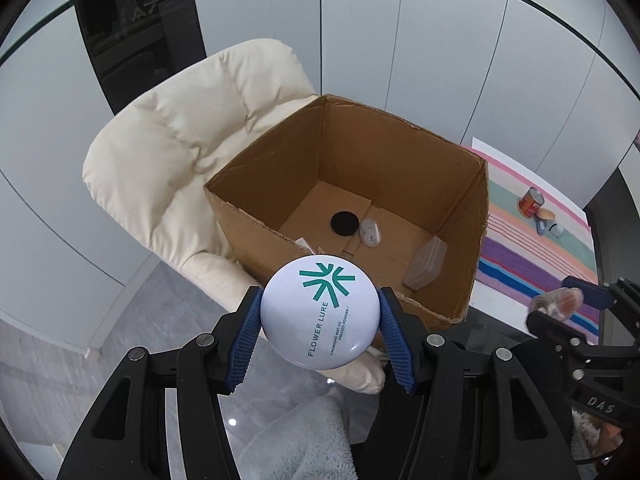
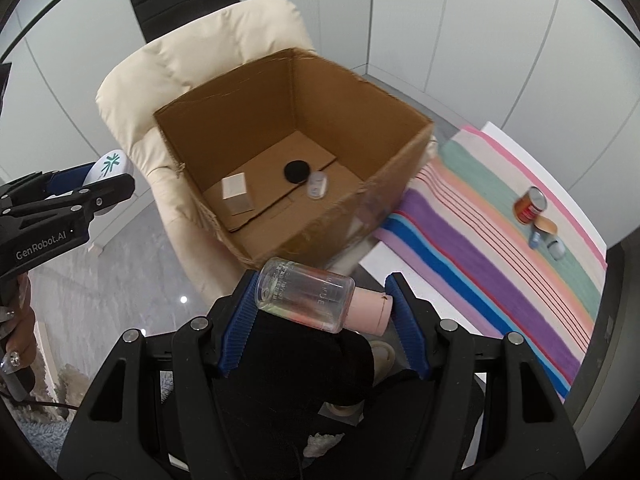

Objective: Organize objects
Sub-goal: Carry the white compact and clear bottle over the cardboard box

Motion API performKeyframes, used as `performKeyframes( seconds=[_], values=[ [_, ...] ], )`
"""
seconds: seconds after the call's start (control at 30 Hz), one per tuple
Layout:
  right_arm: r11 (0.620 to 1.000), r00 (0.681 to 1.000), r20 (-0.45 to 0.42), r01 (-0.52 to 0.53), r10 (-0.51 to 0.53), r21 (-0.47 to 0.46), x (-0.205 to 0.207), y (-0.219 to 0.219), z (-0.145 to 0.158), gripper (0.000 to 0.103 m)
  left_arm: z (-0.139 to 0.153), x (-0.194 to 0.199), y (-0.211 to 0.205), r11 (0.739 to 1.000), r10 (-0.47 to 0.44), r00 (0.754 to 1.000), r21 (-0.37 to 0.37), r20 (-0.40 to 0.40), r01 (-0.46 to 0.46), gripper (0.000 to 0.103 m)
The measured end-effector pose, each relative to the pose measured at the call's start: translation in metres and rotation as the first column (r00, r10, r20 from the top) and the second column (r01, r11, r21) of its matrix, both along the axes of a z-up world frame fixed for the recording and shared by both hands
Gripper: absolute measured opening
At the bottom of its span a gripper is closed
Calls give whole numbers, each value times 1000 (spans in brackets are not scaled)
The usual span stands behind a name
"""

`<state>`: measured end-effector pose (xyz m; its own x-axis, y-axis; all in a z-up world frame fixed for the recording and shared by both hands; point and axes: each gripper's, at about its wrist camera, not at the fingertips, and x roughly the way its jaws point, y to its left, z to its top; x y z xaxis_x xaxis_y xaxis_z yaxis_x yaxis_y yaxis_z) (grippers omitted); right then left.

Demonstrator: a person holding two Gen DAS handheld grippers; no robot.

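The left gripper [image 1: 320, 320] squeezes a round white compact [image 1: 320, 312]. The right gripper [image 2: 320, 308] pinches a clear bottle [image 2: 304, 294] sideways. Just past both sits an open cardboard box [image 2: 384, 92] on a cream chair [image 1: 192, 128], with maybe four small things inside. Beside it, a striped cloth [image 2: 500, 264] carries a can [image 2: 530, 205]. White wall panels [image 1: 440, 40] stand behind.

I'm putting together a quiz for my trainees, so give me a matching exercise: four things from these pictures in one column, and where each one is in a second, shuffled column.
Things:
1. white powder compact
2. clear bottle with pink cap
3. black disc
4. red can

Places:
A. on the striped cloth
B. on the floor of the cardboard box
C. in the left hand-held gripper
D. in the right hand-held gripper

Pairs: 1-C, 2-D, 3-B, 4-A
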<state>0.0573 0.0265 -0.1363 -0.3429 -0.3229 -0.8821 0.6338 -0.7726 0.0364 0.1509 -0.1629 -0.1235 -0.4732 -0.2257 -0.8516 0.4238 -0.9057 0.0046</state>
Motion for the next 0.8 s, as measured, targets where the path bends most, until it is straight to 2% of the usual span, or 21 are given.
performKeyframes(
  seconds=[0.37,0.5,0.8],
  values=[
    [999,999,6,-40,40,18,-21,-31,-13,67,-11,-32,-4,1000,-26,1000,-6,-2,26,58],
    [998,999,-2,-49,50,30,-40,-46,-17,67,-18,-52,-17,1000,-8,1000,14,8,8,58],
    [997,998,4,-58,58,43,-86,-87,-38,67,-37,-106,-45,1000,21,999,-18,29,-20,58]
  ],
)
